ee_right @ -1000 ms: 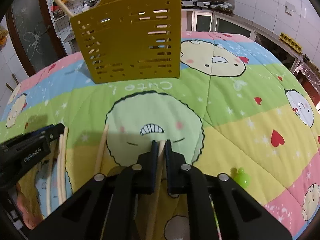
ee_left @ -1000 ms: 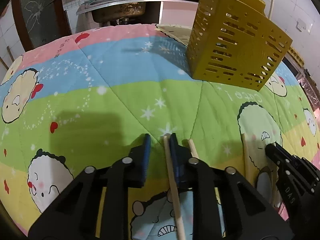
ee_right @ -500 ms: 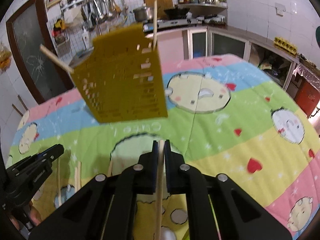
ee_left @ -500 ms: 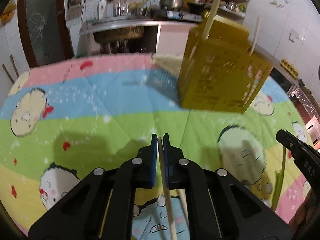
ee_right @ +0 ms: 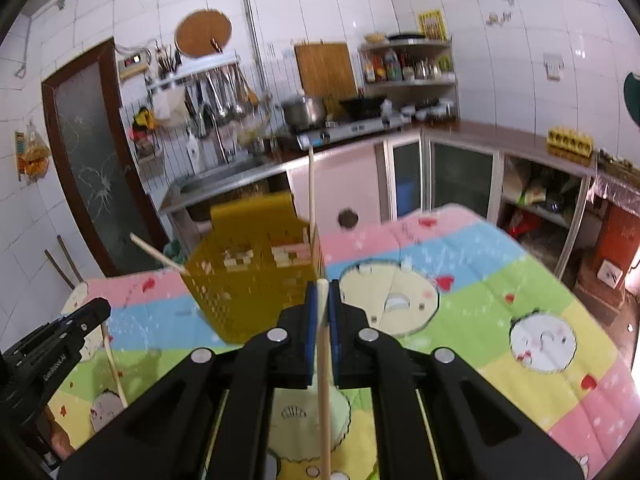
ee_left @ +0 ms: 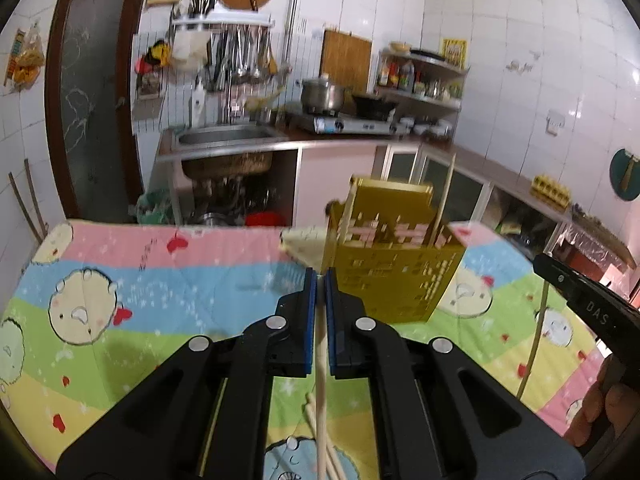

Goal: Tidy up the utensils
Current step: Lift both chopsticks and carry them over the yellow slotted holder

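Observation:
My left gripper (ee_left: 320,280) is shut on a pale wooden chopstick (ee_left: 321,400) and holds it raised above the table. My right gripper (ee_right: 323,292) is shut on another chopstick (ee_right: 325,392), also raised. A yellow perforated utensil holder (ee_left: 394,272) stands on the cartoon-print cloth ahead; it also shows in the right wrist view (ee_right: 256,280) with chopsticks sticking out of it. More chopsticks (ee_left: 334,456) lie on the cloth below my left gripper. The right gripper (ee_left: 588,304) shows at the right edge of the left wrist view, the left gripper (ee_right: 52,348) at the left edge of the right wrist view.
The table is covered by a striped cartoon cloth (ee_left: 160,280). Behind it are a steel sink (ee_left: 224,136), a stove with a pot (ee_left: 324,96), shelves and cabinets (ee_right: 460,176). A door (ee_left: 96,96) is at the far left.
Both grippers have lifted from the cloth, each with a chopstick in it, and tilted upward so the kitchen behind now shows. The left gripper closed on its chopstick earlier.

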### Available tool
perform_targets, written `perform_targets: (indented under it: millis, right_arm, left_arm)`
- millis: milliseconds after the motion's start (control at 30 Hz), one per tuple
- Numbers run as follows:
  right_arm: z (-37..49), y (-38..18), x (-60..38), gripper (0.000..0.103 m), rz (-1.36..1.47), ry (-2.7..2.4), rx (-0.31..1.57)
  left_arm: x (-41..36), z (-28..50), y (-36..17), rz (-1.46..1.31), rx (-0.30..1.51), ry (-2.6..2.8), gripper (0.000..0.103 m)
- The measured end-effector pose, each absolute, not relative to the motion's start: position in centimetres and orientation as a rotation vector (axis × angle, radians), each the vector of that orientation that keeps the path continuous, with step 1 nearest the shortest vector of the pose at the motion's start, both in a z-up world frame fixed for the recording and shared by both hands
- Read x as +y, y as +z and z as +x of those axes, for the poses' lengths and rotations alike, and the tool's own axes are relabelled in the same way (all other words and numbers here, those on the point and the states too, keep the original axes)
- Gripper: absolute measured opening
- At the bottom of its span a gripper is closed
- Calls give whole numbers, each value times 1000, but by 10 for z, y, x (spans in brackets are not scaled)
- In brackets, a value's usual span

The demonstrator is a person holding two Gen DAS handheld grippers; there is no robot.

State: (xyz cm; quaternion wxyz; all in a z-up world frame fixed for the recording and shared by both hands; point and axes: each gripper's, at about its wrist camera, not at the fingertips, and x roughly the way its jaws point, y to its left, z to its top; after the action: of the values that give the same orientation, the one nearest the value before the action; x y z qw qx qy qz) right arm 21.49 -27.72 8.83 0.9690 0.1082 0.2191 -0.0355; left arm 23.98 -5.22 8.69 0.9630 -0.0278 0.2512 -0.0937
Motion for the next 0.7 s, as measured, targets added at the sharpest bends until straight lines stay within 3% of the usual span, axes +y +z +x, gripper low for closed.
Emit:
perform_targets:
  millis: [300, 700]
  right_arm:
    - [211, 117, -276, 6, 191, -72, 306]
    - [230, 118, -269, 6, 166, -57, 234]
  left_arm:
    - [-65, 230, 120, -39, 378, -207, 3]
    - [-67, 247, 123, -52, 355, -243, 3]
